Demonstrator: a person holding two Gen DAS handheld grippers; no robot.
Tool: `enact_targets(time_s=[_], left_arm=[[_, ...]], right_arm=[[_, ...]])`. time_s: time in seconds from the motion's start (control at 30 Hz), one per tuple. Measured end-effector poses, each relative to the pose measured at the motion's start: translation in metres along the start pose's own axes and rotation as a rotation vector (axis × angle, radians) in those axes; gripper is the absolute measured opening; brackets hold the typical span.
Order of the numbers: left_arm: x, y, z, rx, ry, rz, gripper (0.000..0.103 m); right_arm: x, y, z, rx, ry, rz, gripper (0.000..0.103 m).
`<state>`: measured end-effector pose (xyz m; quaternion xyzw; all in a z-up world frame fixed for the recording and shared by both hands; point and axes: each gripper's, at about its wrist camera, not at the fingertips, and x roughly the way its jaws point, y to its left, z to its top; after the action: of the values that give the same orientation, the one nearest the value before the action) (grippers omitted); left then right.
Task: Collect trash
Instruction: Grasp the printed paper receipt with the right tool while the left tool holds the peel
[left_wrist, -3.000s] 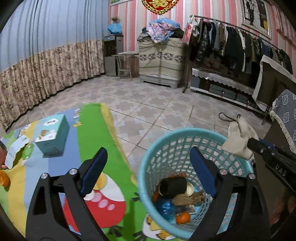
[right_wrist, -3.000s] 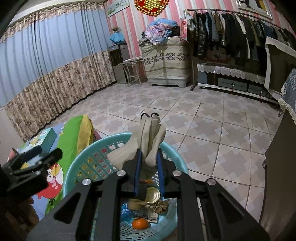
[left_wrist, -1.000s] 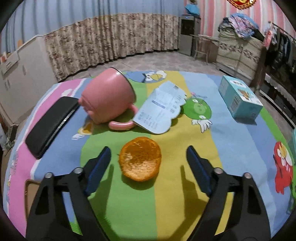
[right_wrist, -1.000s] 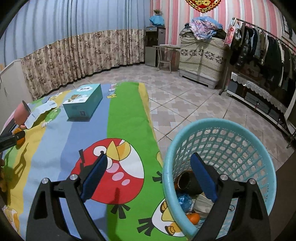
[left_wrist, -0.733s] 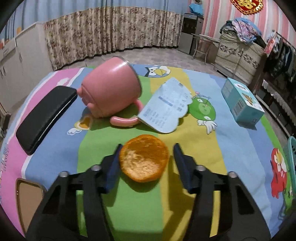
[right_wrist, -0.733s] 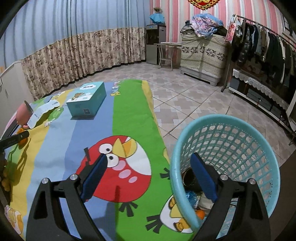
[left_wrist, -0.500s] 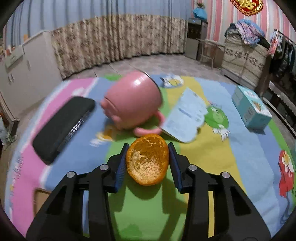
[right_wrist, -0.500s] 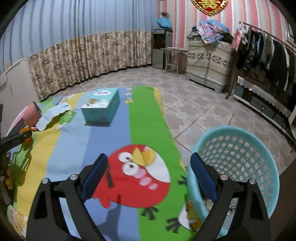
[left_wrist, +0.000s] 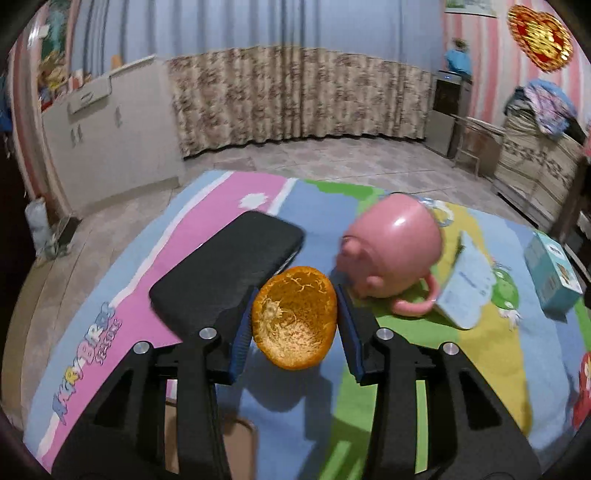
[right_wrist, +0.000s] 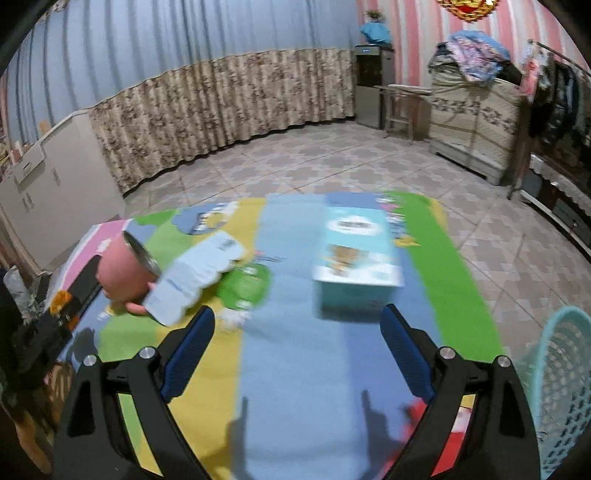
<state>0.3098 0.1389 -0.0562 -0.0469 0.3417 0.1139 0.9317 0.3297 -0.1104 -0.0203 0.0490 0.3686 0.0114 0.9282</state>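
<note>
The left tool (left_wrist: 294, 320) clamps a hollow half orange peel (left_wrist: 294, 318) between its blue pads, its jaws having just closed onto it, and carries it clear of the cartoon-printed cloth (left_wrist: 110, 317) covering the bench. The peel's open cup faces the camera, pinched across its width. Just beyond it lie a black case (left_wrist: 225, 275) and a tipped pink mug (left_wrist: 393, 245) with a paper slip (left_wrist: 466, 291) leaning against it. The right tool (right_wrist: 297, 352) hangs empty with its jaws spread wide, angled down over the cloth before a light blue box (right_wrist: 356, 266). The turquoise trash basket (right_wrist: 565, 387) stands at the far right edge of the right wrist view, off the bench; the left wrist view does not show it. Judged from this, the peel must travel rightward across the bench, and the empty right tool is the nearer to the basket.
</note>
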Motion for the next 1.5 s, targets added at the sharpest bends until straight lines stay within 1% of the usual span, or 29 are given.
enact_targets(time_s=[0.07,0.13,0.2,0.3,0.37,0.43,0.53,0.63,0.77,0.83,0.9,0.93,0.97,1.03,1.13,1.17,1.2,1.23,1.27,1.33,1.5], left_arm=[[0.003,0.005,0.000,-0.017,0.013,0.002,0.041],[0.004,0.009,0.001,-0.024,0.007,0.014,0.041],[0.003,0.013,0.002,-0.038,-0.001,0.011,0.041],[0.003,0.019,0.004,-0.060,-0.003,0.005,0.041],[0.004,0.022,0.004,-0.071,0.001,0.004,0.041],[0.004,0.024,0.004,-0.084,0.005,-0.002,0.041],[0.005,0.026,0.004,-0.086,0.002,-0.006,0.041],[0.004,0.028,0.003,-0.083,-0.008,-0.009,0.041],[0.004,0.027,0.003,-0.084,-0.005,-0.014,0.041],[0.004,0.027,0.003,-0.088,-0.002,-0.015,0.041],[0.004,0.027,0.003,-0.091,-0.001,-0.017,0.041],[0.004,0.027,0.004,-0.091,-0.001,-0.019,0.041],[0.004,0.027,0.003,-0.089,-0.003,-0.019,0.041],[0.003,0.025,0.003,-0.083,-0.008,-0.018,0.041],[0.003,0.022,0.003,-0.070,-0.013,-0.019,0.041],[0.003,0.020,0.002,-0.064,-0.014,-0.018,0.041],[0.003,0.019,0.002,-0.057,-0.016,-0.017,0.041],[0.002,0.018,0.001,-0.051,-0.018,-0.018,0.041],[0.002,0.016,0.002,-0.048,-0.019,-0.019,0.041],[0.001,0.014,0.002,-0.044,-0.022,-0.028,0.041],[0.004,0.009,0.000,-0.030,-0.016,-0.029,0.041]], right_arm=[[0.014,0.025,0.002,-0.034,0.012,0.008,0.089],[0.028,0.048,0.003,-0.060,0.030,0.025,0.089],[0.039,0.065,0.001,-0.084,0.045,0.037,0.089],[0.055,0.086,-0.003,-0.112,0.069,0.045,0.089],[0.063,0.093,-0.003,-0.116,0.079,0.046,0.089],[0.071,0.095,-0.002,-0.100,0.085,0.046,0.089],[0.082,0.089,0.001,-0.043,0.098,0.056,0.089],[0.092,0.085,0.004,0.004,0.114,0.079,0.089],[0.103,0.087,0.004,0.008,0.132,0.070,0.089],[0.108,0.084,0.002,0.018,0.143,0.079,0.087],[0.109,0.079,-0.001,0.025,0.153,0.103,0.070],[0.110,0.076,-0.002,0.024,0.160,0.113,0.058],[0.109,0.073,-0.003,0.017,0.158,0.122,0.055],[0.106,0.069,-0.003,0.003,0.147,0.119,0.054],[0.097,0.062,-0.004,-0.027,0.123,0.107,0.049],[0.092,0.057,-0.004,-0.037,0.115,0.108,0.032],[0.088,0.053,-0.004,-0.038,0.110,0.118,0.025],[0.085,0.050,-0.004,-0.035,0.108,0.125,0.025],[0.080,0.044,-0.004,-0.037,0.106,0.134,0.021],[0.073,0.039,-0.006,-0.061,0.097,0.138,0.018],[0.059,0.024,-0.010,-0.051,0.091,0.179,0.015]])
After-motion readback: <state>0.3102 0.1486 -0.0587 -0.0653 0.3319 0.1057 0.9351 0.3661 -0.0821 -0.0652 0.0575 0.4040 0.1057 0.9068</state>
